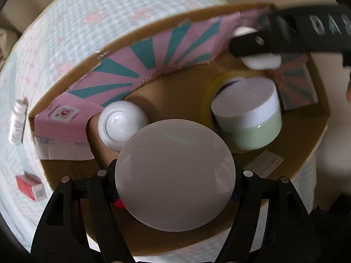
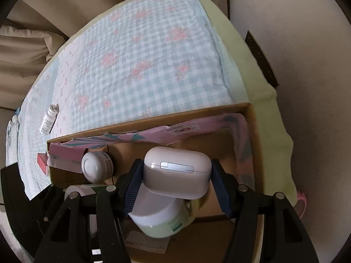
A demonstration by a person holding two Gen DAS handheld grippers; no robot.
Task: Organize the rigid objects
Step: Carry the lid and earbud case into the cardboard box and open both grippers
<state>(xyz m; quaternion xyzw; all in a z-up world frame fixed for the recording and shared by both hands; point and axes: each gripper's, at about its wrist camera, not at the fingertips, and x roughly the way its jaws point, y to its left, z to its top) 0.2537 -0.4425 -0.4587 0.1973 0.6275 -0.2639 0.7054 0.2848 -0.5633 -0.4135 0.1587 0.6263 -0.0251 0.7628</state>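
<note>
White plastic between blue ribbed pads: right gripper (image 2: 176, 172) closed on an earbud charging case (image 2: 177, 171), hinge side up, held over the open cardboard box (image 2: 250, 131). Directly beneath the case, a pale green cream jar (image 2: 162, 219) with a white lid; off to the claw's left, a white bottle (image 2: 96, 166) standing against the box's pink-and-teal inner flap. Beyond the box's far wall, checked bedding (image 2: 142, 54), with a small white pill bottle (image 2: 49, 119) lying on its side far left.

Left gripper (image 1: 175, 188) closed around a round, flat-topped pale grey lid or container (image 1: 175, 175), exact kind unclear, poised above the near part of the same box. Just ahead: same white bottle to the left, green jar to the right inside a roll of clear tape (image 1: 210, 92). Far left on the bedding, a red-and-white carton (image 1: 30, 186).

Risks, as judgement: released now, likely to land on the jar lid and skid or tip rather than settle on the box floor. Crowded box, both claws over it, so a possible knock between them or against the upright bottle.

Writing: large pale letters on the right gripper's arm, seen from the left camera, blurred, possibly "DA". Labels on jar, bottles and carton too small to read.
</note>
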